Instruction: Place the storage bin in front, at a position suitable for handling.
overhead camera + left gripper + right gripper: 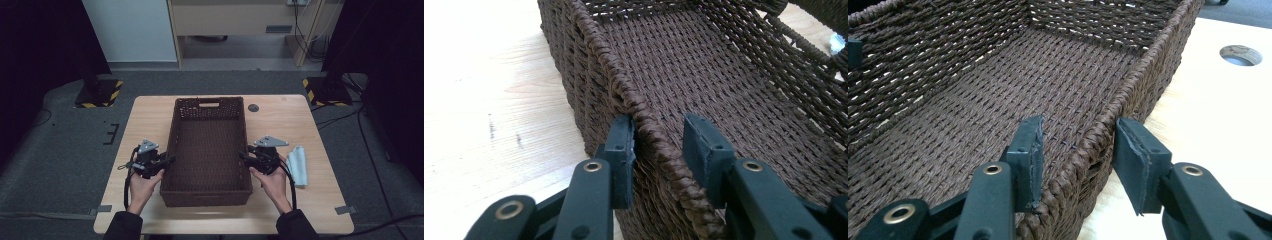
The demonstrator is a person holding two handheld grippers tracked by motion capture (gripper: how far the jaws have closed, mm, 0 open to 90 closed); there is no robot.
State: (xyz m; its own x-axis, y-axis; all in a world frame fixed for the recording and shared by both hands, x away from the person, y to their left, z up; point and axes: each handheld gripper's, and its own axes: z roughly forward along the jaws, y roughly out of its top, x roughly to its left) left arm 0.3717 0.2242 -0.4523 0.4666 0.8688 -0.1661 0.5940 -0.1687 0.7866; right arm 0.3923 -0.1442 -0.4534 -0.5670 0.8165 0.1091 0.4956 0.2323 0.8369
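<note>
Over on the left, the left gripper (167,161) is at the long left wall of the brown wicker basket (208,145), which sits in the middle of the wooden table (150,115) and looks empty inside. In the left gripper view the jaws straddle the braided rim (644,125): the outer pad touches the weave, the inner one hangs clear with a gap, so that is a narrowed opening and no clamp yet. My read is that this hand should close until both pads bite just under the braid, square to the wall. Across the basket floor to the right wall, the right gripper (244,157) mirrors it, and in the right gripper view its jaws stand around the rim (1093,145) at a medium opening, neither pad pressing. Same advice here: seat deeper, then squeeze. For a clean lift or slide, both grips look best taken at matching spots so the basket stays level. Further right, a pale blue cloth (298,165) lies beside the right hand (272,182), so steer clear.
</note>
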